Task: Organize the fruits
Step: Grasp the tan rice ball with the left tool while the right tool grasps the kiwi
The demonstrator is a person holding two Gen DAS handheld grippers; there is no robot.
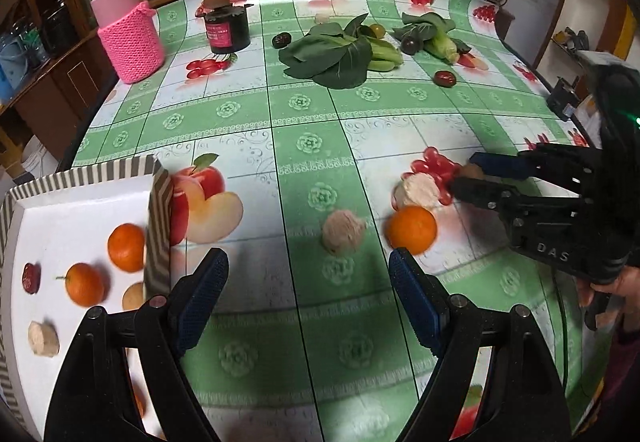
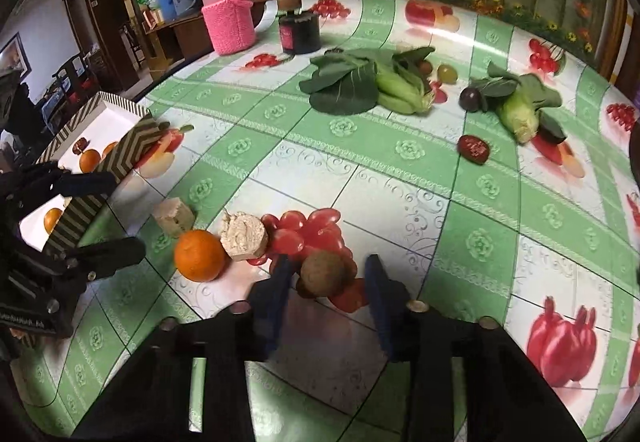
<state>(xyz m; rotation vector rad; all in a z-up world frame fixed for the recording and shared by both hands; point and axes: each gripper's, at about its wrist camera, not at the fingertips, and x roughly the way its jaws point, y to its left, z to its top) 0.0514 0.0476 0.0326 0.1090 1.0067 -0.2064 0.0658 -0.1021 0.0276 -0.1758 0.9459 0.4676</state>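
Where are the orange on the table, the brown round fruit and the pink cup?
orange [image 2: 199, 255]: right wrist view, its middle.
brown round fruit [image 2: 322, 274]: right wrist view, its top.
pink cup [image 1: 132, 42]: left wrist view, knitted sleeve.

Tray [image 1: 80, 198] at the left edge of the table [image 1: 304, 114], holding two oranges [image 1: 126, 247], a date [image 1: 31, 277] and a cut chunk [image 1: 43, 338]. Right of the tray, out on the table — another chunk [image 1: 343, 232], then a third orange [image 1: 412, 230] touching a chunk [image 1: 420, 190] just behind it. Kiwi [image 2: 322, 274] between the right gripper [image 2: 326, 282] fingers, just right of that pair. Far side: jar in a knitted sleeve [image 1: 130, 38] at left, tin [image 1: 227, 28] beside it, two leafy bunches [image 1: 344, 54] further right with small fruits around them, a date [image 1: 445, 78] in front.
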